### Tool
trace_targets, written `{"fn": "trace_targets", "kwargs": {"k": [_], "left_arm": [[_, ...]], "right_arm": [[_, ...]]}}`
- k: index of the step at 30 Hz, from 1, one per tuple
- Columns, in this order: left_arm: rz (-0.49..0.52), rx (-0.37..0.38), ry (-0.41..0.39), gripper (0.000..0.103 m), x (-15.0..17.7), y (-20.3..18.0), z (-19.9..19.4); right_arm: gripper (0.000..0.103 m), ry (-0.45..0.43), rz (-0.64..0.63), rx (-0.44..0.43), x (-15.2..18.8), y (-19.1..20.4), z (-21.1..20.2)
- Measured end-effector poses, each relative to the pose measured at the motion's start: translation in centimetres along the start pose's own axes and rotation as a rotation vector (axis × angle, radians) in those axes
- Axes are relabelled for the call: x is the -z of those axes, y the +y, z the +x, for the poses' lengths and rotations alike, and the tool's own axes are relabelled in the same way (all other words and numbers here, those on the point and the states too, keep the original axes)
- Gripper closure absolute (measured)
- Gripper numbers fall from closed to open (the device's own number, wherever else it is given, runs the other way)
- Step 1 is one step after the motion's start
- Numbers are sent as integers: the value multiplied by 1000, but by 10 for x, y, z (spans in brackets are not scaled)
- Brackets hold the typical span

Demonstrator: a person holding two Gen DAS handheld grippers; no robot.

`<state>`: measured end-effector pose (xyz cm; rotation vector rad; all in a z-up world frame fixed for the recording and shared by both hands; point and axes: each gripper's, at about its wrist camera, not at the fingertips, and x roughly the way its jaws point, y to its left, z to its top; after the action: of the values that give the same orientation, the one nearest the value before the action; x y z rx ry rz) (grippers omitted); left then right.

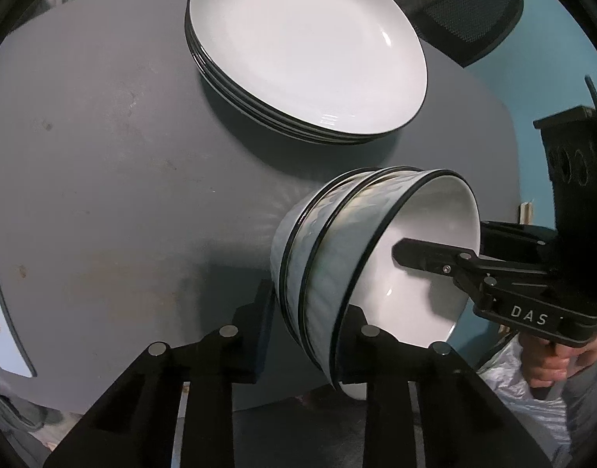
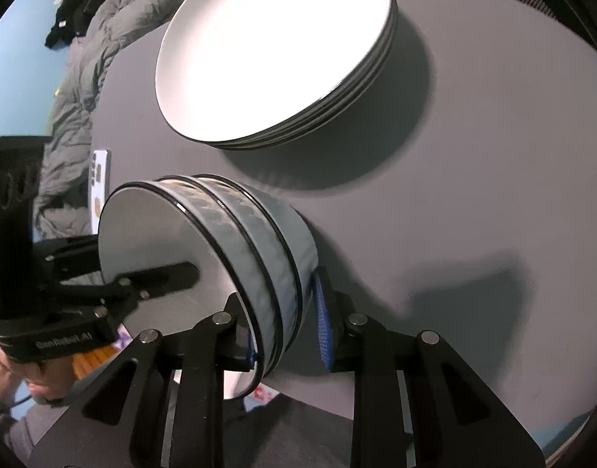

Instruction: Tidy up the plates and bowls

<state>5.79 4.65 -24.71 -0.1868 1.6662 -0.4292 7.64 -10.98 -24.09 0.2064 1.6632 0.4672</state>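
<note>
Three nested white bowls [image 1: 326, 257] with dark rims and ribbed pale-blue walls sit tilted near the grey table's front edge. My left gripper [image 1: 306, 335] is shut on the stack's near wall, with one finger inside the top bowl and the other outside. The right gripper's inner finger [image 1: 427, 257] reaches into the bowl from the opposite side. In the right wrist view my right gripper [image 2: 283, 331] is shut on the bowls [image 2: 259, 241], blue pad outside; the left gripper's inner finger [image 2: 162, 277] lies inside. A stack of several white plates [image 1: 306, 46] [image 2: 275, 50] stands behind.
The round grey table [image 1: 103, 195] [image 2: 474, 195] has bare surface around the dishes. A white flat object [image 2: 99, 171] lies at its edge. A mesh chair [image 1: 454, 4], a grey jacket [image 2: 76, 97] and a plastic bag [image 1: 525, 390] surround it. A hand [image 1: 552, 362] grips the right tool.
</note>
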Motion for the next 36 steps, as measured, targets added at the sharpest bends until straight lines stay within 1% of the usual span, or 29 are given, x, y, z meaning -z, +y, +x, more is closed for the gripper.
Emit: {"fn": "trace_targets", "kwargs": {"k": [3,6,10,12,14,17,19,23,28,32,36], "left_arm": [[-3,-6,-4,79,-2,-2,0],[-9,-2,4,79,-5,-7,2],[-10,0,4,79,-6,-6,5],[-14,6,7,79,0,14,-5],[-17,6,8,79,1,17,-5],[-12,-8,8,80,1,15,-7],[-6,-32,12,81,2,11,-8],[6,-50,15,82,2,3,-11],[1,-42,3,82,-3,-1,-27],[25,-40,-9,82,-10,-5,-45],[51,-40,-30,82,-18,-12,-67]], "right_arm": [[81,21,-13,17,2,5,3],[80,32,10,-2,-2,1,5],[80,47,11,-6,-2,0,5],[80,48,10,-5,-3,2,6],[80,48,13,-4,-3,2,6],[80,37,14,9,-1,1,4],[81,27,15,16,3,-1,0],[82,29,57,0,6,-6,-1],[82,22,83,-17,7,-5,-9],[83,10,86,-14,6,-1,-22],[83,-7,92,-13,-3,4,-40]]}}
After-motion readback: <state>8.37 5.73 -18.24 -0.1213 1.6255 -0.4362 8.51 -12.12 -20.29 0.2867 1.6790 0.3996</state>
